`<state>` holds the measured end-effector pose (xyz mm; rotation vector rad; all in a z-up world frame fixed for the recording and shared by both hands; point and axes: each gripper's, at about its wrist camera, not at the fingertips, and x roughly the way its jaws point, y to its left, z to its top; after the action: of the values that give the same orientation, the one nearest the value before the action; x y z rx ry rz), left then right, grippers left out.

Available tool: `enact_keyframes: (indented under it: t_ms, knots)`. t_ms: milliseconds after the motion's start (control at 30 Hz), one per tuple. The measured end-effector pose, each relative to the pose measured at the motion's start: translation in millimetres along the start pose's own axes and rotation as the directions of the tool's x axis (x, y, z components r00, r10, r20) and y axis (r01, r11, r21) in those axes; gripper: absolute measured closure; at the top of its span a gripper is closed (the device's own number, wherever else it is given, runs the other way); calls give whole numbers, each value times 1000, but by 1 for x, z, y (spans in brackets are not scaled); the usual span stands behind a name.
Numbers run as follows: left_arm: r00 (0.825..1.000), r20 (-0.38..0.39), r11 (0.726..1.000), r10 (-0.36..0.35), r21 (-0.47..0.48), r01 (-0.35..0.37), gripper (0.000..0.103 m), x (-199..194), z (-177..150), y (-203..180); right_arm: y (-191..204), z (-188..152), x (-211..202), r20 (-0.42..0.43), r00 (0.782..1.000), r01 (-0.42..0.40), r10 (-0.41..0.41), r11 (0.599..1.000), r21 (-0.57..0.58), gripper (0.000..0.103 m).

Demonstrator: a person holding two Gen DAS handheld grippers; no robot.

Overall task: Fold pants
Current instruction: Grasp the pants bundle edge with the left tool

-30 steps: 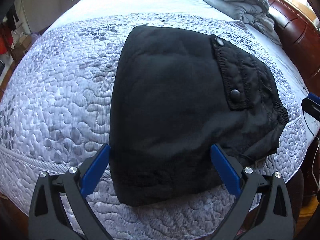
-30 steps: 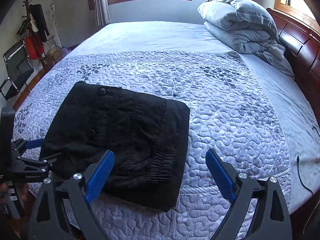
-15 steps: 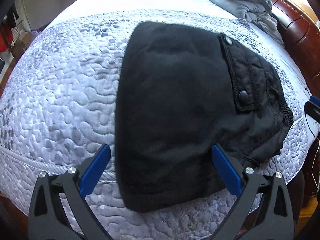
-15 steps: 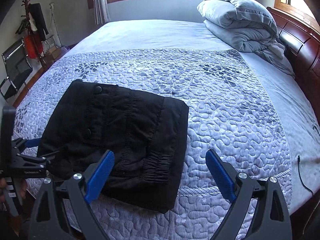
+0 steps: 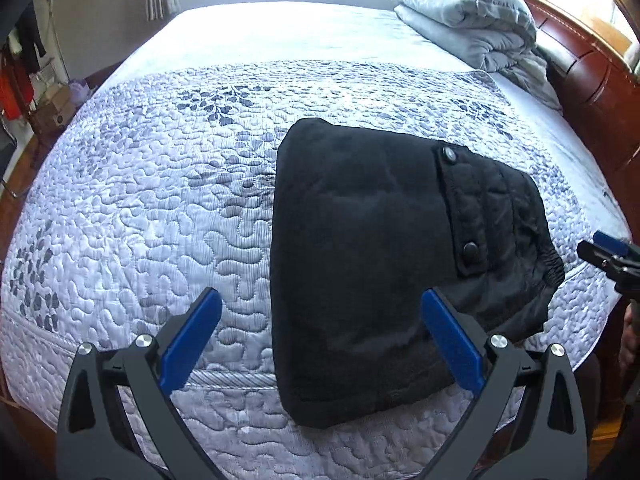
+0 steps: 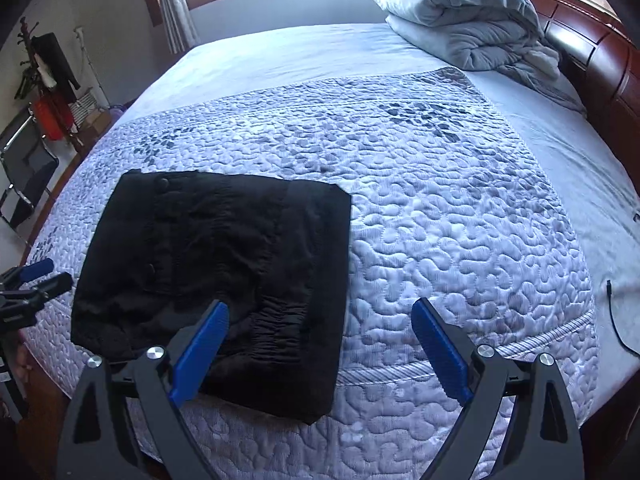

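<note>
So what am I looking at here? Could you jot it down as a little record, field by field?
Place: bed with a quilted grey cover
Garment: black pants, folded into a compact rectangle, lying flat near the bed's front edge
Left gripper: jaws open, holding nothing, above the pants' near edge
Right gripper: jaws open, holding nothing
Far corner: folded grey duvet by the wooden headboard

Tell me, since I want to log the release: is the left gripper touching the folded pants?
Apart. The right wrist view shows the left gripper at the far left, with a strip of quilt visible between its fingertips and the edge of the pants.
</note>
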<state>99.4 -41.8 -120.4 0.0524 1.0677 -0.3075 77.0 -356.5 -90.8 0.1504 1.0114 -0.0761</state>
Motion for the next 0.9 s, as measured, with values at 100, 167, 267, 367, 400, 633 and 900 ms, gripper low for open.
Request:
enact_keyframes:
  t_ms: [100, 167, 267, 367, 400, 633, 900]
  knots:
    - [1000, -6, 1000, -1, -12, 1, 3, 7, 6, 1, -4, 1, 5, -15, 1000, -14, 14, 1000, 11, 9]
    - [1000, -14, 1000, -12, -15, 11, 3, 11, 6, 3, -6, 2, 11, -31, 999, -39, 40, 999, 21, 9]
    - [998, -47, 998, -51, -24, 50, 3, 19, 5, 4, -6, 2, 20, -52, 996, -70, 72, 997, 39, 9]
    - [992, -93, 996, -89, -36, 86, 3, 30, 3, 5, -6, 1, 28, -74, 992, -102, 107, 993, 63, 9]
    - [991, -100, 996, -88, -35, 84, 3, 32, 2, 4, -5, 1, 30, -79, 991, -106, 112, 992, 66, 9]
    - [980, -153, 992, -126, -49, 120, 3, 50, 0, 15, -3, -2, 45, -119, 980, -151, 160, 985, 80, 9]
    - [927, -212, 950, -310, -113, 292, 3, 69, 7, 33, -6, 0, 61, -150, 976, -149, 161, 985, 85, 9]
